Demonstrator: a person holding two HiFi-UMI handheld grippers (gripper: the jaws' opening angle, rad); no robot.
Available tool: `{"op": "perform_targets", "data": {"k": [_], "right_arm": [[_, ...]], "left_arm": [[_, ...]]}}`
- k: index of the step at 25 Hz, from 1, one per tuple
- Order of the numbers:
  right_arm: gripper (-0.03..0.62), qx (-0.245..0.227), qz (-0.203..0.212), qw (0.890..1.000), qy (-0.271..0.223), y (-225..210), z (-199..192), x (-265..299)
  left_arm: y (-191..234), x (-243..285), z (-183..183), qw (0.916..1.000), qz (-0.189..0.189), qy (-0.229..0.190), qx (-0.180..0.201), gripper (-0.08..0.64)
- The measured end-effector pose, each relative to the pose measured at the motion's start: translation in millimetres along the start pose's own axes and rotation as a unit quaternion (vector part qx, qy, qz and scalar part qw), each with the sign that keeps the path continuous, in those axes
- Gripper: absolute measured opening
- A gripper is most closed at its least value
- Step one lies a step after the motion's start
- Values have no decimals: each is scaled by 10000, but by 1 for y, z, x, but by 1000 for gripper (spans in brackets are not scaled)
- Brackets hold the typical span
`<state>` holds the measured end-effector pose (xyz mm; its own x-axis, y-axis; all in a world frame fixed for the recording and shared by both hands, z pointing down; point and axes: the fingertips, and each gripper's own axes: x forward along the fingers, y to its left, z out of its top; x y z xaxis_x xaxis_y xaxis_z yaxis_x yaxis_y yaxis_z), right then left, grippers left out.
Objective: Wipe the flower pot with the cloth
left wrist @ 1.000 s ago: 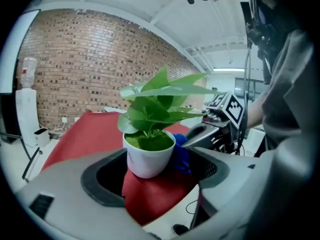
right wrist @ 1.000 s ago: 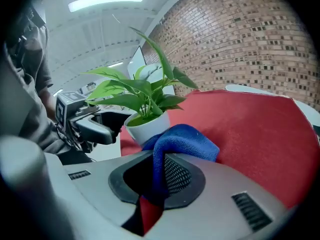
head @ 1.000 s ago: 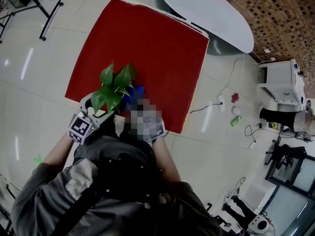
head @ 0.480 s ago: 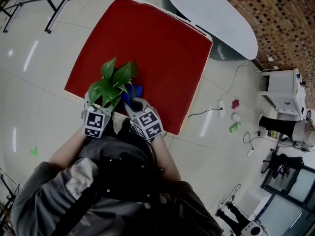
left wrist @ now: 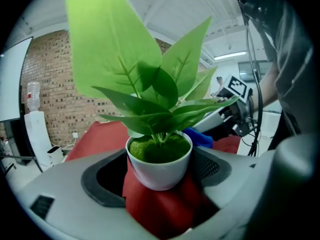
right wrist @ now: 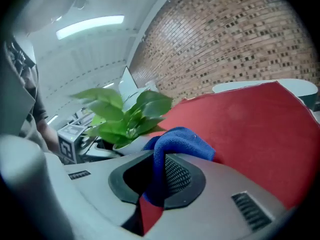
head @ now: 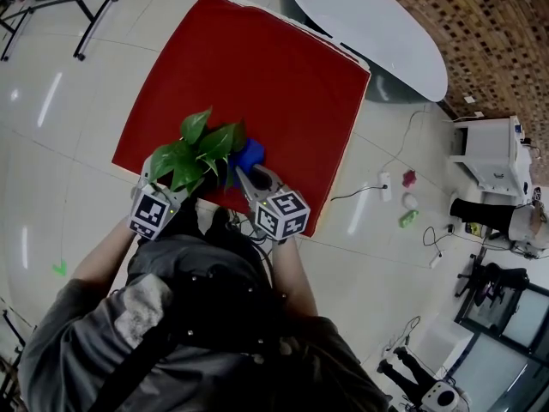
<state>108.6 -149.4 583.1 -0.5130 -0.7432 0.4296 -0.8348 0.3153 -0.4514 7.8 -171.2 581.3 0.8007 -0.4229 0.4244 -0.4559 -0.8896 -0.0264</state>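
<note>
Right gripper (right wrist: 157, 176) is pinching the blue cloth (right wrist: 182, 139); flower pot (left wrist: 159, 164) is sitting just left of it, between the spread jaws of the left gripper (left wrist: 157, 186), seemingly unclamped.

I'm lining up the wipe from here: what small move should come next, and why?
Probably ease the right claw toward the flower pot until the blue cloth presses on its white wall. The cloth is pinched in that claw but sits beside the pot, not clearly on it, and the pot stands between the left claw's wide-set jaws.
</note>
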Motion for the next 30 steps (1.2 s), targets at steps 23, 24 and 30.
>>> {"op": "perform_targets", "data": {"k": [23,24,30], "right_arm": [[58,90,809,9956,473,14,16,87],[58,-4,755,9954,587,13,11,89],[58,-431,367,9946,868,8,-3,91]], "left_arm": [[32,2,-7,9598,-2559,-119,1145,431],[33,2,-8,9572,-2639,-112,1185,431],[32,4,-7,9503,-2837,-104,1278,436]]}}
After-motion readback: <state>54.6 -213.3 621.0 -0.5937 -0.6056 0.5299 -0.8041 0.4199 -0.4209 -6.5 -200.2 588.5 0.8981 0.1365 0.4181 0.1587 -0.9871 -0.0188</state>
